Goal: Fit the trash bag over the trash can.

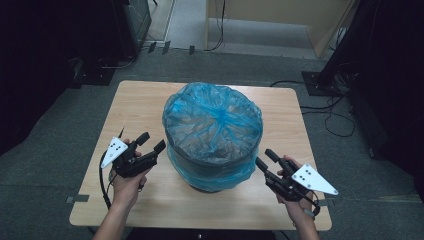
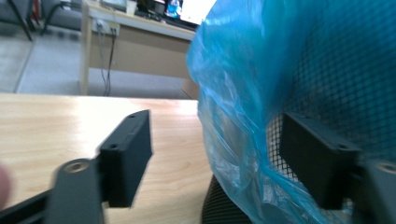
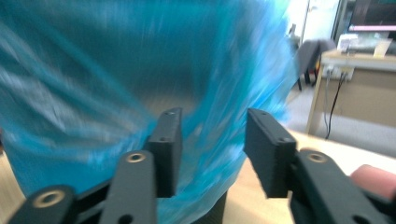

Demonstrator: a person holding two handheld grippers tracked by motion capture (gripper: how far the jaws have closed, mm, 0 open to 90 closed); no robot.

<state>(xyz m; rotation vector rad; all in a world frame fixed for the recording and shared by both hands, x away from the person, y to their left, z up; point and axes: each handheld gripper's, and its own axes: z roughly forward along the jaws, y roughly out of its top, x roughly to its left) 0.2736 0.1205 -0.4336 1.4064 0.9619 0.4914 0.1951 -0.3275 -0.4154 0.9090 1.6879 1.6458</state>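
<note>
The thin blue plastic bag (image 1: 212, 125) lined the black mesh bin (image 2: 224, 205); both grippers' jaws stood open beside it, holding nothing, ready to tug it.

bin (image 1: 212, 175) ctr on table (image 1: 150, 100) | bag (image 1: 212, 122) in + over bin | L gripper (image 1: 151, 143) left of bin | R gripper (image 1: 265, 159) right

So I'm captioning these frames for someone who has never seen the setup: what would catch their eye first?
A crinkled translucent blue plastic bag drawn over a round black mesh bin dominates the middle of the light wooden table. On either side of it sit the hand-held black left gripper and right gripper, both with jaws apart and nothing between them, aimed at the bag's lower edge.
</note>
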